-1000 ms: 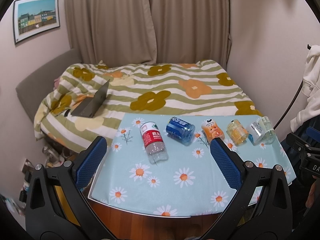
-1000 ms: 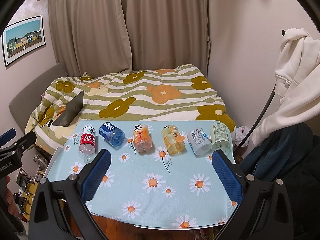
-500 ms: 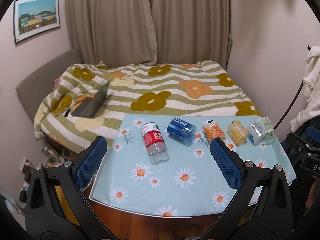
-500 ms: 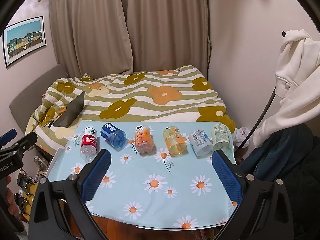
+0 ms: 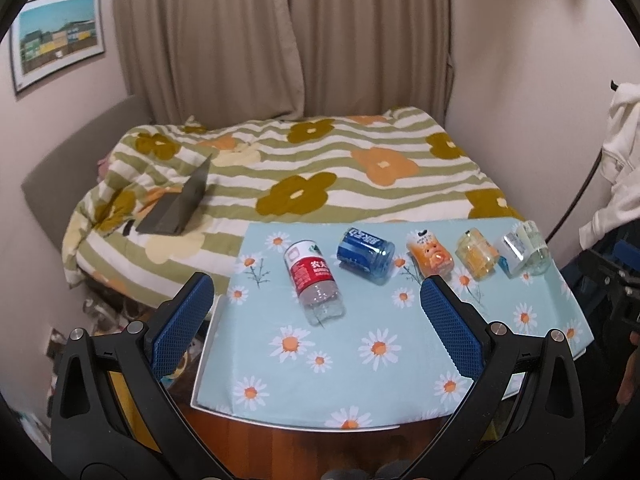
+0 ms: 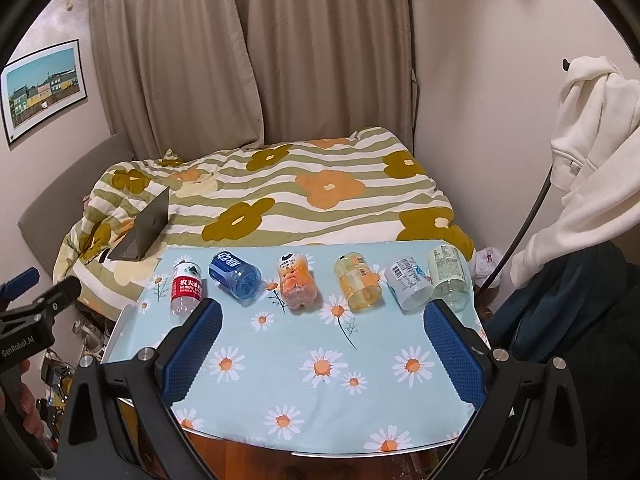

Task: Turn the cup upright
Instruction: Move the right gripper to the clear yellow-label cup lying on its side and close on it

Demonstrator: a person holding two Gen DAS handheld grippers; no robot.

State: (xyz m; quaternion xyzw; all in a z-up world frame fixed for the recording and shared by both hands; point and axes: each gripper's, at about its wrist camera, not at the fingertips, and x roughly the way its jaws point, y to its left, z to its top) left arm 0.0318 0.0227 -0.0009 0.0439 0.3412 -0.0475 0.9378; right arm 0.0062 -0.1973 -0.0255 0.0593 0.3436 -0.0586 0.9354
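Observation:
Several cut-bottle cups lie on their sides in a row on the daisy tablecloth [image 5: 380, 364]: red-label [image 5: 314, 280] [image 6: 186, 286], blue [image 5: 365, 253] [image 6: 236, 274], orange [image 5: 430, 256] [image 6: 297, 282], yellow [image 5: 476, 254] [image 6: 358, 282], white-blue label [image 6: 408, 282] [image 5: 514, 250], pale green [image 6: 448, 274] [image 5: 534, 246]. My left gripper [image 5: 316, 296] is open, held above the near table edge, in front of the red-label cup. My right gripper [image 6: 322, 316] is open and empty, short of the row.
A bed with a flowered quilt [image 6: 280, 200] lies behind the table, with a half-open laptop [image 5: 180, 208] on it. White clothing [image 6: 592, 160] hangs at the right. The left gripper's body [image 6: 28, 320] shows at the right wrist view's left edge.
Both views have drifted slightly; the table and cups sit a little lower and closer in frame. Both grippers stay open and nothing on the table has moved.

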